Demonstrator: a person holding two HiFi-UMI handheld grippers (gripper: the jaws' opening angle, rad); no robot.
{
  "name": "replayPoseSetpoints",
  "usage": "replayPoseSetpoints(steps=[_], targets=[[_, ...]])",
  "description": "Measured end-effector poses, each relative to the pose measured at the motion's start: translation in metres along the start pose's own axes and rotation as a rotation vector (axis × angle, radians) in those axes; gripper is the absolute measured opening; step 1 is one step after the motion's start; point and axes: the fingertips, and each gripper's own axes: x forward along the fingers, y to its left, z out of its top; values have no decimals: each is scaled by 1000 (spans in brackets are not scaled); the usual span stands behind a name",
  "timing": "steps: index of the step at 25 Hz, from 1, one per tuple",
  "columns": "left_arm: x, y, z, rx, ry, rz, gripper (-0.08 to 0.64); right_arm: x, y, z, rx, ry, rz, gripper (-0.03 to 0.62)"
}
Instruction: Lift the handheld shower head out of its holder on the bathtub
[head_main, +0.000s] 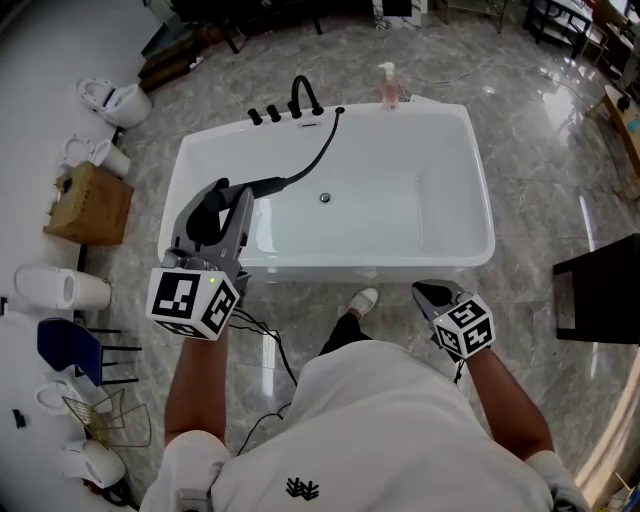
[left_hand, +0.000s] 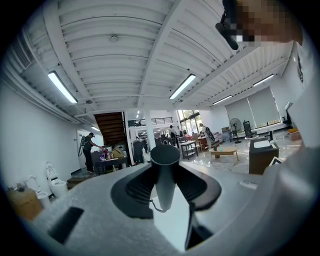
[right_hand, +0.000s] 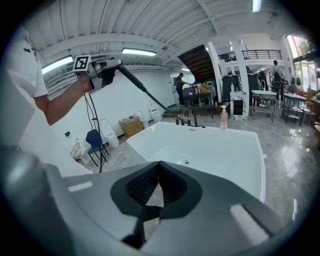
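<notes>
Between the jaws of my left tool (head_main: 226, 212) I am clamping the black handle of the shower head (left_hand: 165, 172), the ribbed pads pressing on either side of it. I am holding it raised, clear of the tub deck, above the near left corner of the white bathtub (head_main: 470, 180) as the head view shows it. Its black hose (head_main: 322, 150) is trailing from the handle across the tub's left side and is ending at the far rim, just beside the black faucet (head_main: 303, 97) and its knobs. My right tool (right_hand: 159, 167) is hovering on my right, near the tub's front wall but not touching it, and its jaws are resting together. Inside the tub the drain (head_main: 325, 198) is showing in the middle of the white floor. A pink soap bottle (head_main: 388, 87) is standing upright on the far rim, to the right of the faucet. Out on the grey marble floor (head_main: 540, 140), well apart from the tub on its left, a cardboard box (head_main: 90, 203), several white toilets (head_main: 115, 100) and a blue chair (head_main: 68, 345) are sitting along the wall.
</notes>
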Motion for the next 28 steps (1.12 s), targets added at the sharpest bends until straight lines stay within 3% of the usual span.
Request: replayPoseSetpoints(steps=[28], targets=[[-3, 1, 2, 0, 12, -32, 140, 1, 9, 4, 5, -8, -11, 12]])
